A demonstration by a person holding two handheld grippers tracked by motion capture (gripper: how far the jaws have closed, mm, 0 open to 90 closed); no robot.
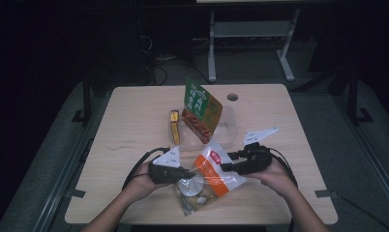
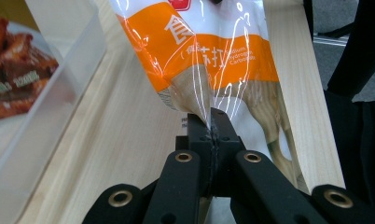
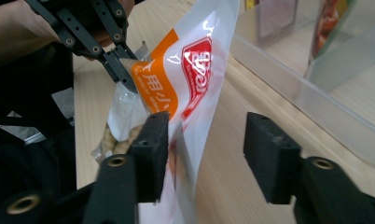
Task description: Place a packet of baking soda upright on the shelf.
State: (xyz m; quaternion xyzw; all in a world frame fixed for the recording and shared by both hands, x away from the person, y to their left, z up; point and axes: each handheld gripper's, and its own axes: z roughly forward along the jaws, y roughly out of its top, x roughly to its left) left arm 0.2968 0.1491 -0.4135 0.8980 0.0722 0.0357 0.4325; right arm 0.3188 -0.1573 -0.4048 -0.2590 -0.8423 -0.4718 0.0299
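Centrally, at the near edge of the light wooden table (image 1: 134,125): one clear plastic pouch with an orange band and a white top bearing a red logo (image 1: 213,175), held between the two grippers. Its long axis runs on a diagonal in the high view, the white logo end pointing up and away toward the right gripper (image 1: 227,166), the clear end pointing down toward the person's side of the table. The film is glossy and creased, with white characters printed across the orange band; pale contents, tan in the gripper views, gather in the transparent lower part (what they are cannot be told).

Left gripper (image 2: 212,122): jaws pressed together on a pinch of the clear film just below the orange band, with no gap between them. In the right gripper view the same black jaws bite the pouch's edge from the upper left.

Right gripper (image 3: 205,144): jaws spread wide apart, gripping nothing; the white end of the pouch stands between them, lying against the left jaw and clear of the right one.

Behind the pouch, toward the table's middle: a clear rectangular plastic container (image 1: 227,129) with a green and red snack packet (image 1: 201,110) leaning upright in it, and a small yellow and red box (image 1: 174,126) just beside the container's left wall. A round hole (image 1: 232,96) sits near the table's far edge.
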